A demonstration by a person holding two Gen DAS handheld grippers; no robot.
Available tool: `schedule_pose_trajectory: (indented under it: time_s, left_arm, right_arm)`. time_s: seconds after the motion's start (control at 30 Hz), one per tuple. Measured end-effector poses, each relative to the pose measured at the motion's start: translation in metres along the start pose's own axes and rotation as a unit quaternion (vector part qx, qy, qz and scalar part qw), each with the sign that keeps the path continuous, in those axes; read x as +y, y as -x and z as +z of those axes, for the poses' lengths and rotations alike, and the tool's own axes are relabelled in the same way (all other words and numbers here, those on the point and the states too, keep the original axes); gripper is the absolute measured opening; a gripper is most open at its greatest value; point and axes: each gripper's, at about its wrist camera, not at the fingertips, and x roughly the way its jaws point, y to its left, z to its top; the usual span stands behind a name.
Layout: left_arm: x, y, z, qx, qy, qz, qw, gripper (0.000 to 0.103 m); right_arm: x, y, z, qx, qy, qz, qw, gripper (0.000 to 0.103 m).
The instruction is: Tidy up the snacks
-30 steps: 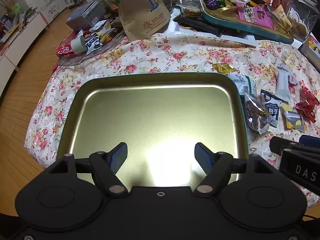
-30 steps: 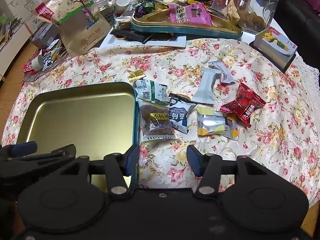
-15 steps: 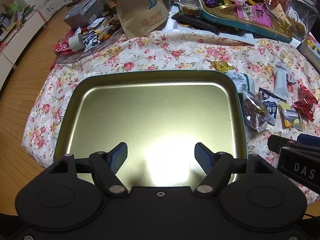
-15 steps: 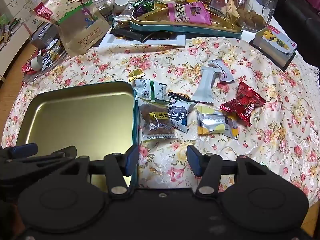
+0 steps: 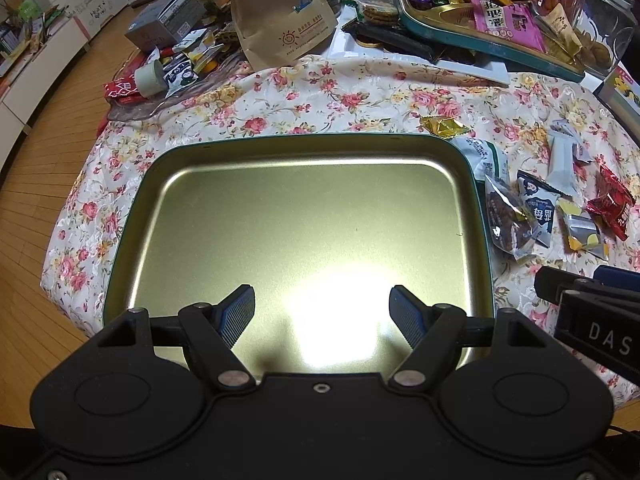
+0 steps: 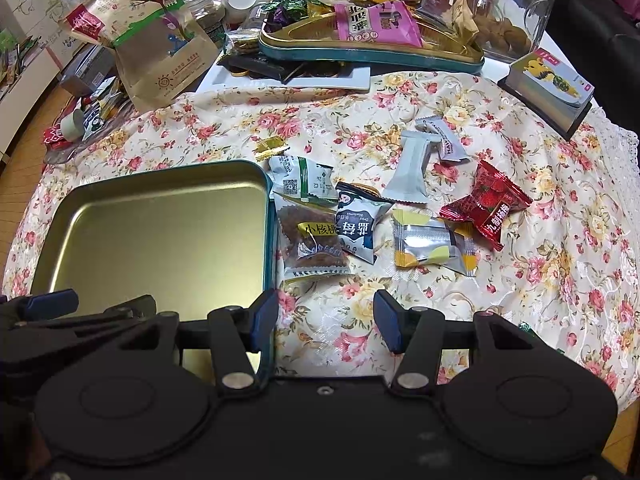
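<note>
An empty gold tin tray (image 5: 168,200) (image 6: 72,216) with a teal rim lies on the floral cloth. My left gripper (image 5: 322,314) hovers open over its near edge. Right of the tray lie several wrapped snacks: a clear walnut packet (image 6: 314,240) (image 5: 506,216), a blue-white packet (image 6: 358,222) (image 5: 538,208), a green-white packet (image 6: 300,178), a silver-yellow packet (image 6: 434,244), a red packet (image 6: 486,202) (image 5: 610,202), a white bar (image 6: 412,170) and a gold candy (image 6: 270,146) (image 5: 444,125). My right gripper (image 6: 326,320) is open, empty, just short of the walnut packet.
At the back stand a teal tin (image 6: 372,54) full of sweets, a brown paper bag (image 6: 160,52), a glass jar (image 6: 508,12) and a box (image 6: 552,84). Clutter fills the back left (image 5: 176,68). Wooden floor (image 5: 36,184) lies beyond the table's left edge.
Both views have shifted slightly, as if both grippers drew back and up a little. The snacks and the tray have not moved. Both jaws stay open.
</note>
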Motion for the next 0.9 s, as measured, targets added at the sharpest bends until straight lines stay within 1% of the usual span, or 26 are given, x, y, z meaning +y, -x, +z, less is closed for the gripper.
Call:
schedule_pose_trajectory:
  time_s: [0.9]
  left_arm:
    - [0.0002, -0.0030, -0.0016, 0.008, 0.000, -0.004, 1.0000, 0.076]
  right_arm:
    - [-0.0006, -0.0005, 0.0000, 0.001, -0.002, -0.001, 1.000, 0.056]
